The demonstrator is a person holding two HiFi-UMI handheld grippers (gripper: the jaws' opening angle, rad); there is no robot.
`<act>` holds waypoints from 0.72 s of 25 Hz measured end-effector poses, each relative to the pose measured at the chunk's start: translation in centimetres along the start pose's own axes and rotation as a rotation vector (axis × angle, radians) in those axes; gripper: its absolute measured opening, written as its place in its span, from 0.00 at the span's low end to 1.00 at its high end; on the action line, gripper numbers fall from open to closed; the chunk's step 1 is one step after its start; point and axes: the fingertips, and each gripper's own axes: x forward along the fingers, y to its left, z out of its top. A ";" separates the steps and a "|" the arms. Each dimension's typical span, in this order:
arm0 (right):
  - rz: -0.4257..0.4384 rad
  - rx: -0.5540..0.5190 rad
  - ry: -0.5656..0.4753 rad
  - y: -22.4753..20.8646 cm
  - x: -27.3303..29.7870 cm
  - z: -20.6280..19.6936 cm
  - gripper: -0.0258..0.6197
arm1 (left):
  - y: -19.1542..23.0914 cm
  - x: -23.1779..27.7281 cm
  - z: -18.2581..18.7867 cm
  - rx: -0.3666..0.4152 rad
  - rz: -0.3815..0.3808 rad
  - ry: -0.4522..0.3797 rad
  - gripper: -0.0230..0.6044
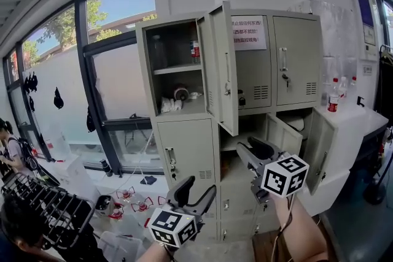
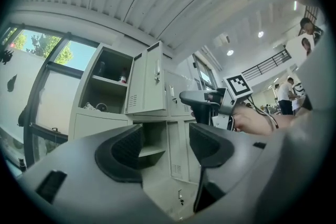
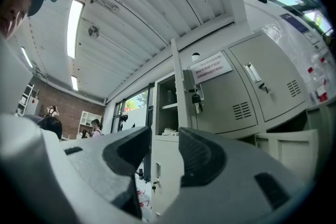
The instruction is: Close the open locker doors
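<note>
A beige locker bank [image 1: 295,58] stands ahead. Its top-left door [image 1: 221,67] hangs wide open, and the compartment [image 1: 175,70] behind it holds bottles and small items. Lower down, two middle-row doors [image 1: 284,135] [image 1: 319,153] stand ajar. My left gripper [image 1: 198,188] is low in front of the lockers, open and empty. My right gripper [image 1: 252,149] is raised near the middle-row opening, also open with nothing between its fingers. In the left gripper view the open door [image 2: 148,78] and the right gripper [image 2: 202,99] show beyond my jaws. The right gripper view sees the top door edge-on [image 3: 178,86].
A white counter [image 1: 356,119] with bottles [image 1: 333,98] adjoins the lockers on the right. Large windows [image 1: 116,70] run along the left wall. A black wire rack [image 1: 43,205] and a person [image 1: 12,153] are at lower left. Small red-and-white items [image 1: 126,199] lie on the floor.
</note>
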 end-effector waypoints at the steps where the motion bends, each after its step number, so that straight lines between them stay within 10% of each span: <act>1: 0.008 -0.002 -0.004 -0.4 0.7 0.2 0.29 | 0.2 0.8 0.4 0.008 0.003 -0.007 0.47; 18: 0.146 -0.045 -0.001 -4.2 7.0 0.7 0.29 | 2.8 8.5 1.5 0.053 0.106 -0.049 0.47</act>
